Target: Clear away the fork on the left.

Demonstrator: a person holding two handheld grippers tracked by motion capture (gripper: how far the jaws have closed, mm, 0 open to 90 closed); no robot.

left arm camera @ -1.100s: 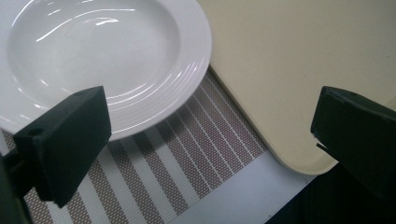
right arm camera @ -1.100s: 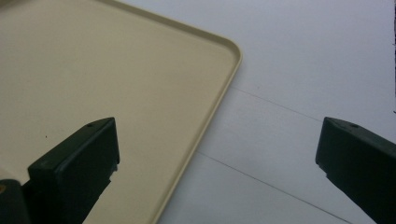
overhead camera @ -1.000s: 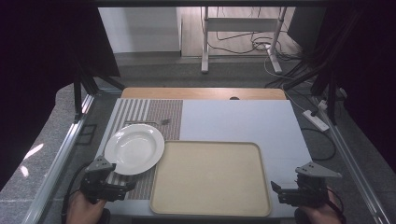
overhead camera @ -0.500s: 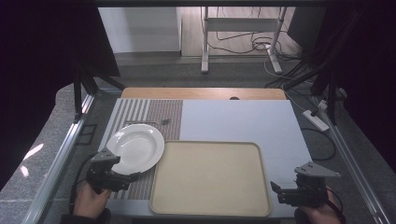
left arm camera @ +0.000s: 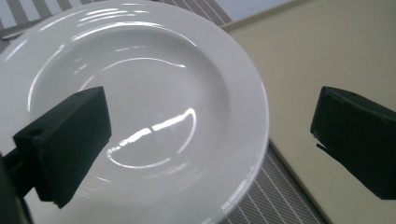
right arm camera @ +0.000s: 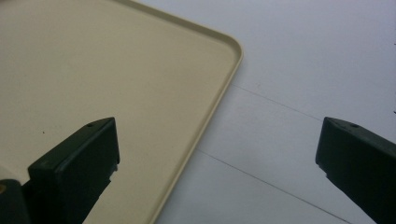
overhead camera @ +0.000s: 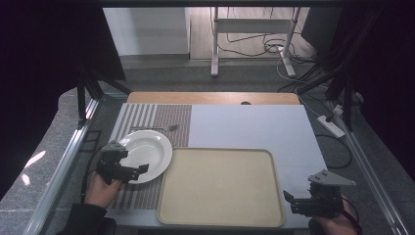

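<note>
A white plate lies on a striped placemat at the left. Beside it to the right sits a beige tray with nothing on it. My left gripper hangs open at the plate's near left rim, one jaw over the plate and the other over the tray's edge. My right gripper is open at the tray's near right corner, its jaws straddling the tray rim with nothing between them. A fork lies behind the plate.
White table sheet spreads behind and right of the tray. A wooden strip borders the far edge. Metal frame rails run along both sides. Cables and a power strip lie on the floor to the right.
My left gripper moved forward and right from the table's near left corner up to the plate's rim. The right gripper stayed put.
</note>
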